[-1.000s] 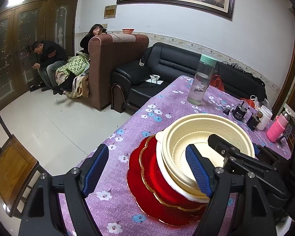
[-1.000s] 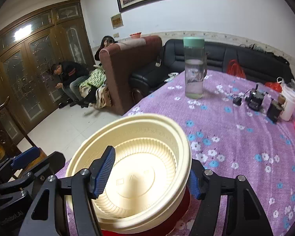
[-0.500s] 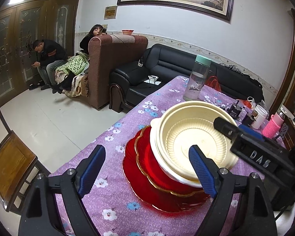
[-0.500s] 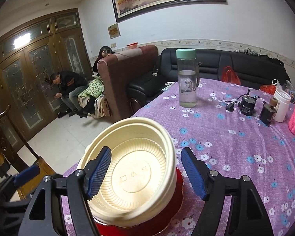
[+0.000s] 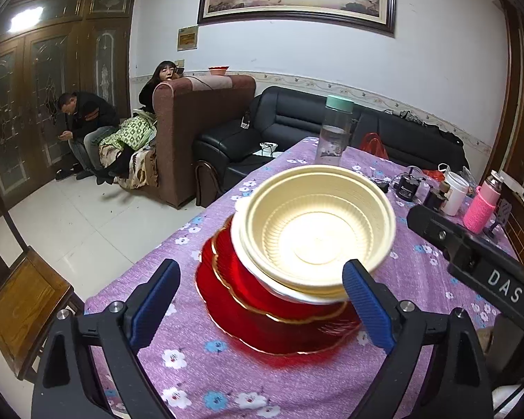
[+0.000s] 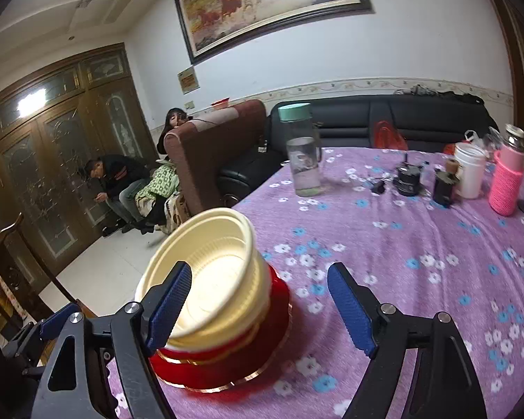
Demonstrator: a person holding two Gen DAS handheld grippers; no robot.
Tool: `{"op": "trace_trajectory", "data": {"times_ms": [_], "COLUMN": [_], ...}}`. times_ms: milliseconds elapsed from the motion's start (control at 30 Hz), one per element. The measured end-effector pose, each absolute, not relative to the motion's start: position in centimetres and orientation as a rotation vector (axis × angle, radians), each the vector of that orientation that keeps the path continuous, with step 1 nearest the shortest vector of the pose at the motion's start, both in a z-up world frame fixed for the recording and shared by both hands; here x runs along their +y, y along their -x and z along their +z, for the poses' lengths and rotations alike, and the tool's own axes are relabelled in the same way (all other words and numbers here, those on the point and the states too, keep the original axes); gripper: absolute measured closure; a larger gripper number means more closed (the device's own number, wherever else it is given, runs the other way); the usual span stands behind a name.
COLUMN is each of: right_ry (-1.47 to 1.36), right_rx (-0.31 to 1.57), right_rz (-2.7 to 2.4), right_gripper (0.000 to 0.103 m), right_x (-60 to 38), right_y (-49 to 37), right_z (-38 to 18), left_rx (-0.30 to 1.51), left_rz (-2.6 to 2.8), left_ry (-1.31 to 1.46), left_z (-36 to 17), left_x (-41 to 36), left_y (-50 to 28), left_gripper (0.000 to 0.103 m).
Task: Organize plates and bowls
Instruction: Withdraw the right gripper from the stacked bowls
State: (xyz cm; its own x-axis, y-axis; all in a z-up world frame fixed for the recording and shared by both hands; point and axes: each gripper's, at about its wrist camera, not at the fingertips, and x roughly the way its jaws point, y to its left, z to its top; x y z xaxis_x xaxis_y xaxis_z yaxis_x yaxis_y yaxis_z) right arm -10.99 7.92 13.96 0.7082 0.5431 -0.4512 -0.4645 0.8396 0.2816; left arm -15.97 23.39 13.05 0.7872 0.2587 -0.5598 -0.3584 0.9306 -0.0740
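A stack stands near the front edge of the purple flowered table [image 5: 419,279]: a cream bowl [image 5: 318,227] on a white bowl [image 5: 262,279] on red gold-rimmed plates [image 5: 248,300]. The stack also shows in the right wrist view, with the cream bowl [image 6: 209,279] over the red plates [image 6: 227,373]. My left gripper [image 5: 258,300] is open and empty, just in front of the stack. My right gripper [image 6: 262,310] is open and empty, raised to the stack's right; its body shows in the left wrist view [image 5: 471,262].
A clear bottle with a green lid [image 6: 302,150] stands at the far side. A white cup [image 6: 470,169], a pink-sleeved bottle [image 6: 506,181] and small black gadgets [image 6: 408,178] sit at the back right. A wooden chair [image 5: 21,303] stands left of the table.
Both grippers have pulled back from the stack. The right gripper, which straddled the cream bowl, has lifted and swung to the right. The stack stays on the table.
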Motion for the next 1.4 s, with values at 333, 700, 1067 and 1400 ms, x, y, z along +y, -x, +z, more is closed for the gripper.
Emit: {"op": "trace_trajectory", "data": {"times_ms": [333, 700, 1067, 1400], "right_ry": [-0.201, -0.248, -0.197, -0.196], "right_rx": [0.577, 0.58, 0.582, 0.621], "right_rz": [0.53, 0.468, 0.374, 0.337], "right_gripper": [0.016, 0.016, 0.015, 0.015], "right_x": [3.9, -0.4, -2.9, -4.9], "right_y": [13.0, 14.0, 14.2, 13.7], "right_z": [12.0, 10.5, 8.9, 7.4], "left_rx": [0.599, 0.624, 0.66, 0.697], "left_rz": [0.322, 0.297, 0.256, 0.226], "left_ry": [0.118, 0.058, 0.002, -0.018], "left_z": [12.5, 12.0, 11.0, 9.8], "left_x": [19.8, 16.0, 12.7, 10.6], "left_y": [16.3, 16.2, 15.1, 14.0], "left_gripper": [0.009, 0.009, 0.009, 0.009]}}
